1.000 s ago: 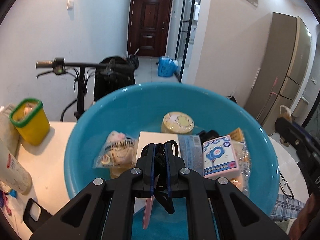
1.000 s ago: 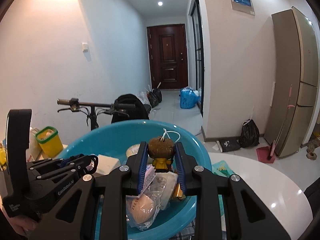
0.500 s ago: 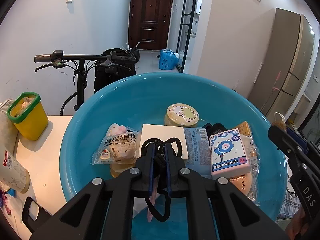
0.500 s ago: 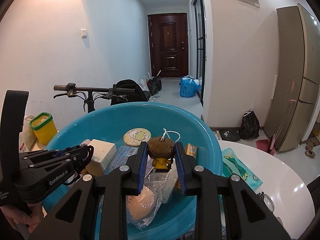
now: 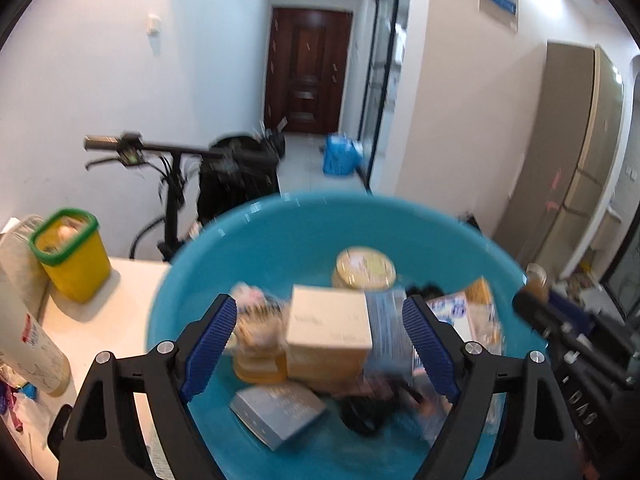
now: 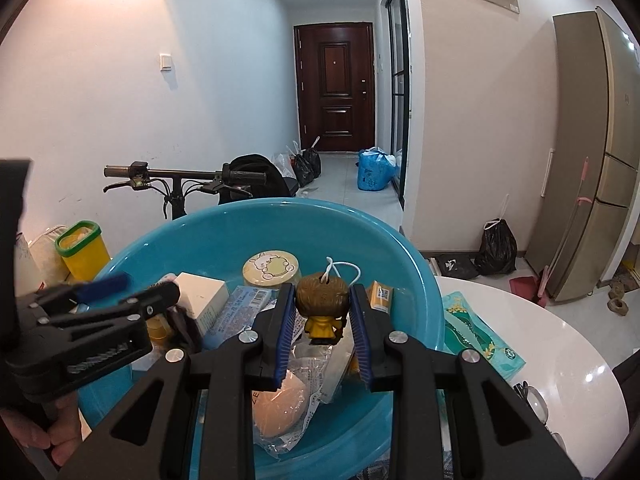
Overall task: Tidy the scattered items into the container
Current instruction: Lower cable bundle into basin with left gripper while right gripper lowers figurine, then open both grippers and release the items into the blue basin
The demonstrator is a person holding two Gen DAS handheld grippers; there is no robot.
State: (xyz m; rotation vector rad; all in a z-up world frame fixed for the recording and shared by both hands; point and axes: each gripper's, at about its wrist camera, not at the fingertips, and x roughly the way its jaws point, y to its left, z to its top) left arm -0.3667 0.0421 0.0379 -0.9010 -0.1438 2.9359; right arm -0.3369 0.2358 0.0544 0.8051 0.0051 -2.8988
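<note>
The right gripper [image 6: 323,334] has its jaws clenched on a small figurine [image 6: 323,306] with a brown head, a yellow body and a white string loop on top, held upright over the near part of the blue basin [image 6: 404,248]. The left gripper [image 5: 320,344] has its jaws opening, wide apart with nothing pressed between the pads; it hangs over the basin's near-left side, pointing down into it, and in the right wrist view a hand [image 6: 44,436] grips its handle at the lower left.

Inside the basin lie a white box [image 5: 328,322], a round jar with a pale yellow cartoon lid [image 6: 272,266] toward the far wall, a light blue printed packet [image 6: 240,308], a small orange carton [image 6: 380,296] near the right wall, a grey flat box [image 5: 276,410] and a dark looped item [image 5: 368,412] on the floor of the basin, and a clear bag holding a round bun [image 6: 280,400] near the front rim. The left wrist view is motion-blurred, so finer labels cannot be read.

The basin stands on the white bench [image 6: 560,344]. Left of it, near the bench's left edge, is a yellow tub with a green rim [image 5: 72,256] and a white bottle [image 5: 28,344]. On the right, a green patterned pack [image 6: 476,332] lies just beside the basin, with bare bench beyond it toward the rounded right edge.
</note>
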